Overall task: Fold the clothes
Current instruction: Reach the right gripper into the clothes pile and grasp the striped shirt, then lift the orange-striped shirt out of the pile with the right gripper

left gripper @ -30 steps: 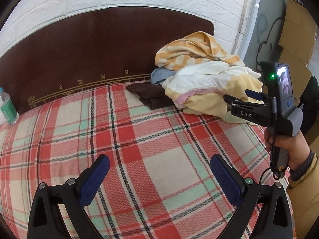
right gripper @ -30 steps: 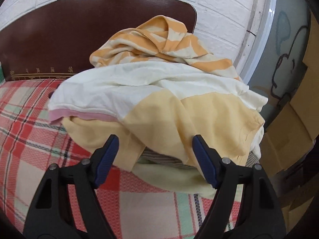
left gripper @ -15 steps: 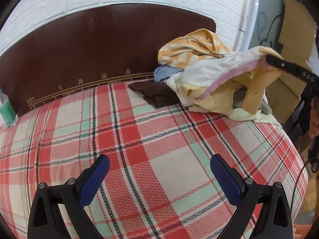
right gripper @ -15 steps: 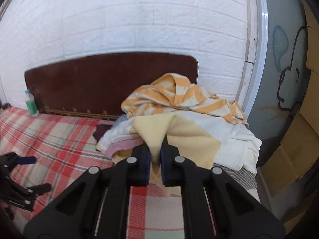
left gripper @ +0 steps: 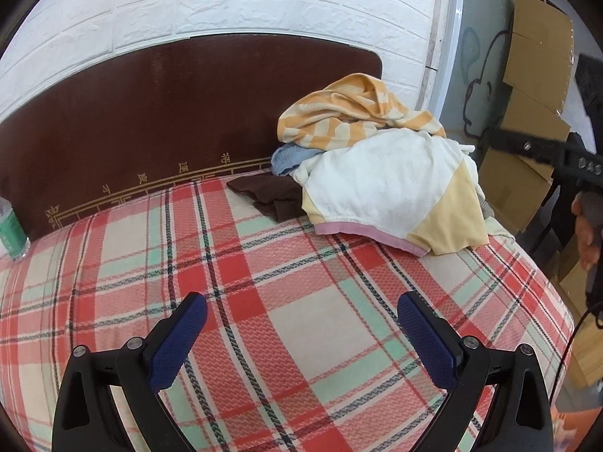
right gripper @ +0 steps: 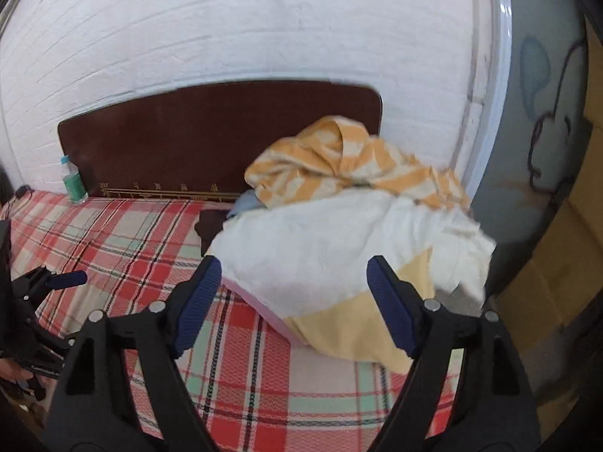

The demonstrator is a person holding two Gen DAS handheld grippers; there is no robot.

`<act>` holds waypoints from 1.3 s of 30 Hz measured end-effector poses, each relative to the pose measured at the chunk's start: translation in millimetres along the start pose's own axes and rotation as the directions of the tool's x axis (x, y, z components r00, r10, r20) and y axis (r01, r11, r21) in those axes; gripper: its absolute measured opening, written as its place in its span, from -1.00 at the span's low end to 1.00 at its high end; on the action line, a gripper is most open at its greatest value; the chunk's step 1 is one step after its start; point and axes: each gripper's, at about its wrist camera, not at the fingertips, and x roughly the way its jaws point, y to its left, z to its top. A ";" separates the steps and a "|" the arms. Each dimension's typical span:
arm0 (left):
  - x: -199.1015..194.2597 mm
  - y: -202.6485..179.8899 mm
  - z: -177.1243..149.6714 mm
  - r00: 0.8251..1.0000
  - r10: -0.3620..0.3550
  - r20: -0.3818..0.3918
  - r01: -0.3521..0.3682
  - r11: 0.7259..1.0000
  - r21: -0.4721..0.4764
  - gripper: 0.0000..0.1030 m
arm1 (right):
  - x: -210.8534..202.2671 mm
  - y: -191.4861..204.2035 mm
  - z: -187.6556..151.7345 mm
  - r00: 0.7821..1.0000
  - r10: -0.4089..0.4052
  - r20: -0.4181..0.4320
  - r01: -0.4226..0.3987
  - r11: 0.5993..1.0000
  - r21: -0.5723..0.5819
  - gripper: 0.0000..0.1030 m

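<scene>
Clothes pile point(left gripper: 377, 173) sits at two o'clock, unfolded; both the left gripper point(left gripper: 301, 342) and right gripper point(right gripper: 292, 301) gape empty. Next: grasp the white-and-yellow shirt point(right gripper: 324, 260).

The bed point(left gripper: 264, 301) wears a plaid cover of red, cream and mint squares crossed by dark lines, and it backs onto a dark brown headboard point(left gripper: 169, 113) with gold ornament along its lower edge. At the far right corner a heap of clothes point(left gripper: 377, 173) lies on the cover: a white and pale yellow garment point(left gripper: 392, 196) with a pink hem in front, a dark brown cloth point(left gripper: 271, 196) spread flat just beside it, a light blue piece point(left gripper: 290, 156) behind. A green-labelled bottle point(left gripper: 11, 229) stands at the far left edge, against the headboard.
</scene>
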 end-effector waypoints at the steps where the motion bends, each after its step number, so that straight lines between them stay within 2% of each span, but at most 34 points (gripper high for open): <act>1: 2.9 0.7 0.3 1.000 0.003 -0.006 -0.003 1.000 0.002 0.99 | 12.5 -12.1 -4.0 1.000 0.006 -0.019 -0.005 0.998 0.064 0.57; 4: 14.2 5.7 3.4 1.000 0.005 -0.029 -0.005 1.000 -0.007 0.99 | 39.6 -40.7 -7.9 0.999 0.013 -0.040 -0.005 0.982 0.191 0.55; 7: 25.3 8.9 5.5 0.999 0.009 -0.050 -0.010 1.000 -0.023 0.99 | 48.5 -45.2 12.9 1.000 -0.009 0.006 0.008 0.987 0.161 0.54; 10: 32.7 8.8 7.3 0.998 0.006 -0.060 -0.007 1.000 -0.029 0.99 | 62.8 -37.8 47.7 0.995 -0.069 0.076 0.065 0.996 0.059 0.54; 12: 35.8 9.1 9.1 0.998 0.006 -0.060 -0.008 0.999 -0.034 0.99 | 88.0 -36.6 70.6 0.996 -0.067 0.059 0.064 0.997 0.045 0.54; 15: 38.7 13.0 12.4 0.998 0.008 -0.063 -0.011 0.999 -0.042 0.99 | 129.0 -34.5 95.5 0.992 -0.115 0.049 0.114 0.993 0.020 0.54; 20: 42.5 28.2 12.6 0.997 0.018 -0.080 -0.024 0.997 -0.076 0.99 | 183.1 -44.4 117.9 0.985 -0.170 0.015 0.168 0.981 0.098 0.51; 21: 43.5 31.8 11.6 0.996 0.022 -0.084 -0.029 0.996 -0.083 0.99 | 190.0 -44.4 120.5 0.983 -0.183 0.009 0.182 0.979 0.093 0.42; 23: 45.5 38.5 9.7 0.995 0.027 -0.092 -0.036 0.995 -0.095 0.99 | 201.0 -42.0 124.4 0.976 -0.217 -0.004 0.217 0.974 0.059 0.08; 24: 46.7 41.7 8.8 0.995 0.029 -0.095 -0.039 0.994 -0.102 0.99 | 203.0 -41.4 125.2 0.971 -0.237 -0.017 0.238 0.970 0.040 -0.28; 25: 48.0 44.4 7.9 0.995 0.028 -0.099 -0.039 0.993 -0.110 0.99 | 204.1 -41.5 125.9 0.966 -0.257 -0.033 0.258 0.966 0.024 -0.54; 26: 49.2 46.8 7.1 0.994 0.027 -0.102 -0.039 0.992 -0.118 0.99 | 198.9 -44.2 126.6 0.970 -0.242 -0.030 0.243 0.969 0.035 -0.62; 27: 49.9 48.5 6.2 0.994 0.023 -0.105 -0.037 0.991 -0.126 0.99 | 191.0 -47.9 127.3 0.977 -0.212 -0.018 0.213 0.975 0.056 -0.79; 30: 50.6 49.5 5.6 0.994 0.015 -0.104 -0.029 0.990 -0.135 0.99 | 136.9 -47.1 126.4 0.990 -0.120 0.068 0.115 0.991 0.068 -0.81; 32: 50.6 48.5 6.6 0.995 0.009 -0.100 -0.022 0.991 -0.135 0.99 | 98.7 -45.7 125.7 0.990 -0.058 0.130 0.049 0.997 0.067 -0.83; 35: 48.9 45.6 11.3 0.996 -0.002 -0.086 -0.009 0.991 -0.130 0.99 | 41.3 -43.5 124.5 0.975 0.036 0.221 -0.050 0.997 0.058 -0.83; 39: 40.1 39.6 20.1 0.999 -0.010 -0.053 0.004 0.993 -0.115 0.99 | -35.2 -40.7 123.0 0.928 0.158 0.337 -0.180 0.983 0.033 -0.83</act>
